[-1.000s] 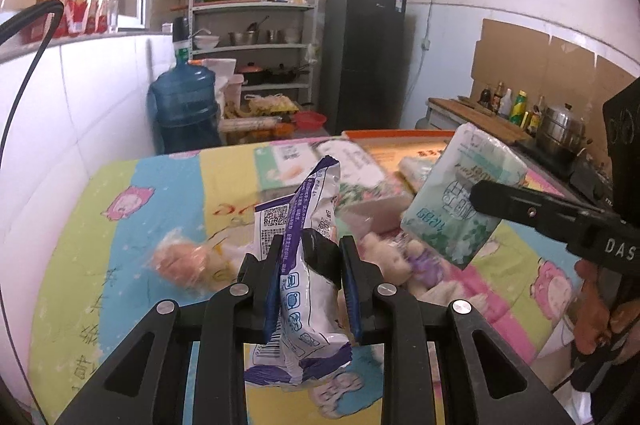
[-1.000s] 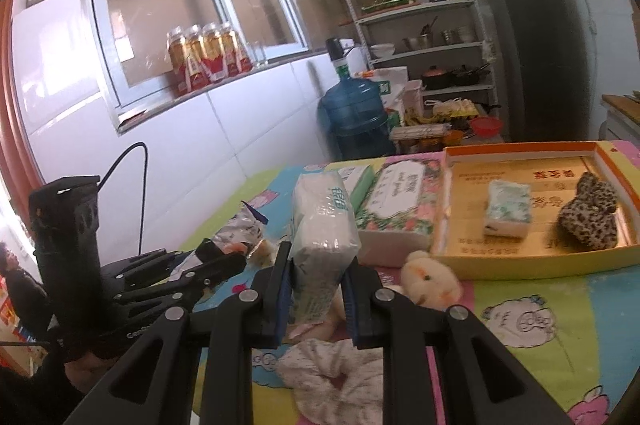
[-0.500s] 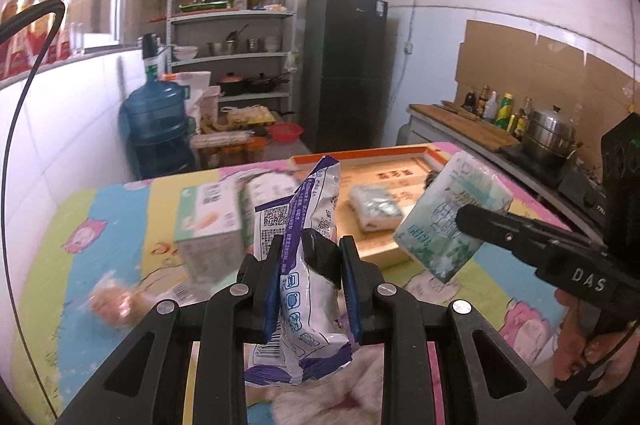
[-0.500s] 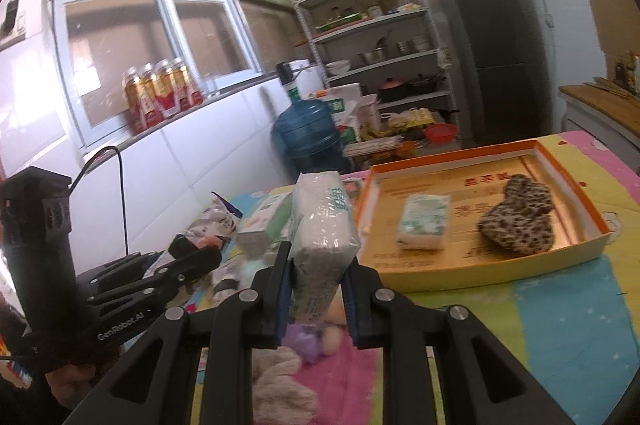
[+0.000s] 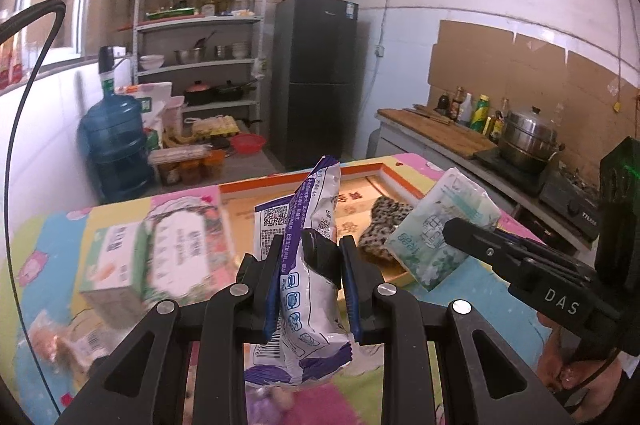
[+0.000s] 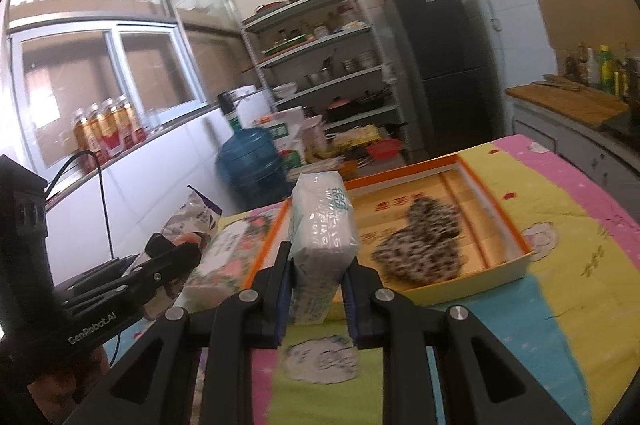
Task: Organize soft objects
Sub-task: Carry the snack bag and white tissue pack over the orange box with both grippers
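My left gripper (image 5: 310,289) is shut on a white and purple snack bag (image 5: 308,265) and holds it upright above the table. My right gripper (image 6: 318,299) is shut on a white and green tissue pack (image 6: 322,225), which also shows in the left wrist view (image 5: 440,229). Both hang just in front of an orange-rimmed tray (image 6: 504,221) that holds a leopard-print soft item (image 6: 420,245). The left gripper and its snack bag (image 6: 192,215) show at the left of the right wrist view.
A floral tissue box (image 5: 184,253) and a green and white box (image 5: 112,261) stand left of the tray on the colourful cartoon tablecloth (image 6: 580,325). Small soft toys (image 5: 52,341) lie near the front left. Beyond stand a water jug (image 5: 114,141), shelves and a fridge.
Both grippers have swung right toward the tray with their loads still held. The tray and leopard item now sit closer in front; the boxes have slid to the left of view.
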A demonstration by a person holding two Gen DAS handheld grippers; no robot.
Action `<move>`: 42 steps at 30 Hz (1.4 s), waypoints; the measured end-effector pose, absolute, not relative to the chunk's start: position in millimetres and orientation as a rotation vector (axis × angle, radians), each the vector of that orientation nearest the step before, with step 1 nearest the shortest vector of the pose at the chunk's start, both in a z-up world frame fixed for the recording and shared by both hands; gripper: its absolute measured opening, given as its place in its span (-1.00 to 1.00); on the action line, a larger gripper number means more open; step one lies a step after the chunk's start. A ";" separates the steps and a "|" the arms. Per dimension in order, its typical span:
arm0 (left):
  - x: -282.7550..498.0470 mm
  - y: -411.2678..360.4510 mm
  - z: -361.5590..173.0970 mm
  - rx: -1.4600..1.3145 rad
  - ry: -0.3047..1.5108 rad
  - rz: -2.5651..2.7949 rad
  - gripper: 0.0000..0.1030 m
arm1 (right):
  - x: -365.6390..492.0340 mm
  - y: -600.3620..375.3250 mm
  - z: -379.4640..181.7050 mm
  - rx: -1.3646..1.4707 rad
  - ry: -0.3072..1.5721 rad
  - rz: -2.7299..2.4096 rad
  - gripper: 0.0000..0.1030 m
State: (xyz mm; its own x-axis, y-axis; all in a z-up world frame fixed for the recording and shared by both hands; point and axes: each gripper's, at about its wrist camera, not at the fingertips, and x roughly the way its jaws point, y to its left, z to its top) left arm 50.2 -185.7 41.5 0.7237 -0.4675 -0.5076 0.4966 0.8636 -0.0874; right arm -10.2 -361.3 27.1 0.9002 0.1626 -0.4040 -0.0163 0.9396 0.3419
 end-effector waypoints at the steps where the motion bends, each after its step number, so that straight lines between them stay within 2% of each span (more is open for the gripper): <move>1: 52.4 -193.1 40.9 0.059 0.546 -0.538 -0.48 | -9.2 -367.5 26.5 0.342 0.442 0.081 -0.56; 19: 100.6 -280.8 9.8 0.105 0.629 -0.554 -0.48 | 27.2 -435.2 5.1 0.373 0.500 -0.017 -0.56; 42: 153.9 -312.2 -37.9 0.081 0.764 -0.539 -0.48 | 72.9 -447.2 -18.5 0.348 0.593 -0.014 -0.54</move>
